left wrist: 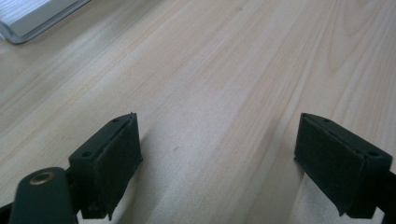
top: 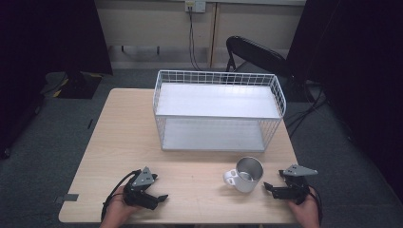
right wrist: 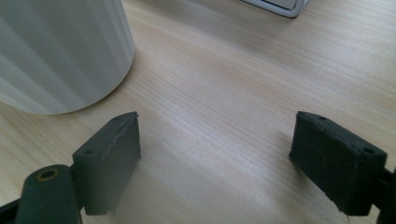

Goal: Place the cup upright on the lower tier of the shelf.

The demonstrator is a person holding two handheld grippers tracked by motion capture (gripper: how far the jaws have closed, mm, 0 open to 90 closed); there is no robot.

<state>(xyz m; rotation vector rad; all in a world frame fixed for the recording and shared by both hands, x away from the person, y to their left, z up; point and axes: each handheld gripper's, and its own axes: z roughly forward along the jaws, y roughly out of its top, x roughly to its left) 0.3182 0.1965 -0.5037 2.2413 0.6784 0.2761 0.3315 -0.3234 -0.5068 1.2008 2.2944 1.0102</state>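
High view, left to right: person's left hand (top: 116,209) is gripping the left gripper (top: 161,197), black plastic with a grey three-cornered plate on top, cable looping behind it, sitting low at the near edge of the table (top: 123,137). Table is pale wood-grain laminate, rectangular. Jaws are standing apart with nothing between them; in the left gripper view the two blocky dark pads (left wrist: 116,158) are looking matte and slightly fuzzy, bare wood showing between.

Mid-table, a white wire-mesh rack (top: 218,111) is standing, boxy, two flat white shelves, a grid rim around the top.

Nearer and right of centre, the mug (top: 244,174) is sitting upright on the table, white ribbed outside, shiny metal inside, handle pointing left. It is in front of the rack and just beside the right gripper (top: 267,186), apart from it.

Right gripper is pointing left at the mug, held by the right hand (top: 306,209). Jaws are spread wide, clamping nothing; in the right gripper view the mug's ribbed white wall is sitting beyond the left pad, not between them.

Behind the table, a black folding chair (top: 254,54) is standing on grey carpet.
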